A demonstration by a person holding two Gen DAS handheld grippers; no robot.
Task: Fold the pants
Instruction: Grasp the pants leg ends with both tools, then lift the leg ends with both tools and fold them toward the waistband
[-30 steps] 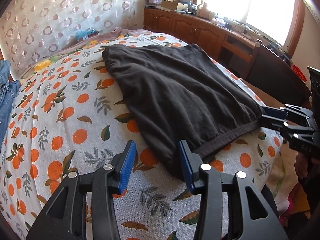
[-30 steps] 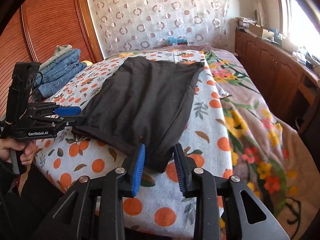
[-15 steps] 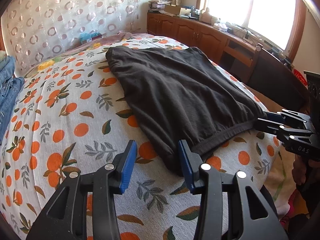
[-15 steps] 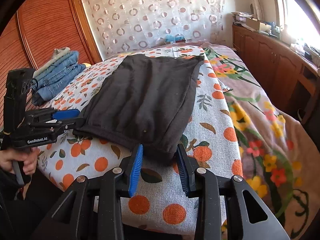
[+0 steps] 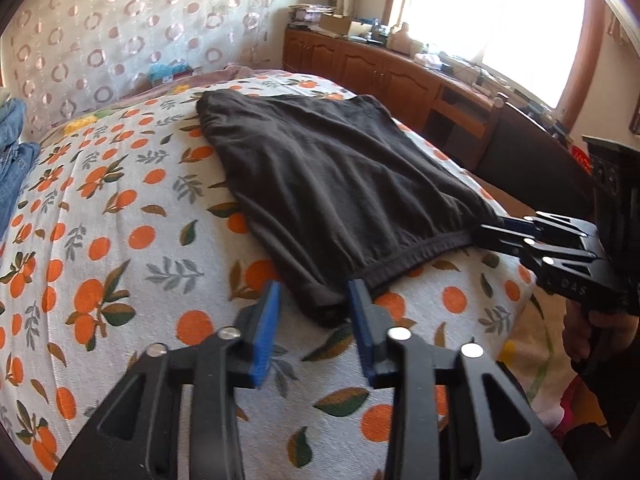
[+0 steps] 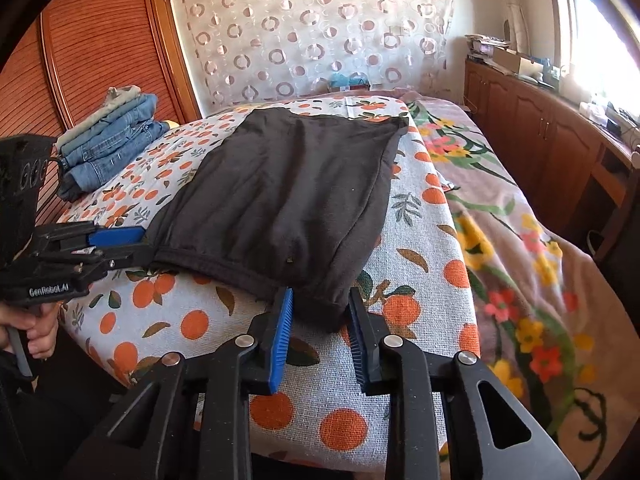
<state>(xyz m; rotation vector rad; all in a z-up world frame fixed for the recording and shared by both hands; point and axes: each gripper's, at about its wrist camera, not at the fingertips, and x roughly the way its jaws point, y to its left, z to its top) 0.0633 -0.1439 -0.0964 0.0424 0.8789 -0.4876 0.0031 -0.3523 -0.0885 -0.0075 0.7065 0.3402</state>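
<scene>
Pants: dark charcoal knit pants [image 5: 336, 184], folded into a broad flat panel, lie on the orange-print bedspread [image 5: 120, 248], waistband hem at the near edge of the bed, legs running off toward the circle-patterned curtain [image 6: 320, 32].
Left claw: the left gripper [image 5: 314, 312], black frame with blue ribbed pads, sits right at the near left corner of the pants; the bunched corner is between the pads, and the jaws have just been closing in on it. The right pad touches the cloth; a sliver of bedspread shows beside the left pad, so no firm pinch to call.
Right claw: the right gripper [image 6: 320, 312] is at the pants' other near corner, jaws just been closing too, corner tucked between the blue pads; whether both pads press the cloth, I cannot tell.
Cross-view: from the right wrist view the left gripper's blue pad lies at the pants' hem; a hand [image 6: 36, 326] grips its handle.
Left of the pants: a stack of folded blue jeans [image 6: 108, 144] on the bedspread.
Right of the pants: a floral blanket [image 6: 520, 248], then the wooden cabinets [image 6: 532, 128].
</scene>
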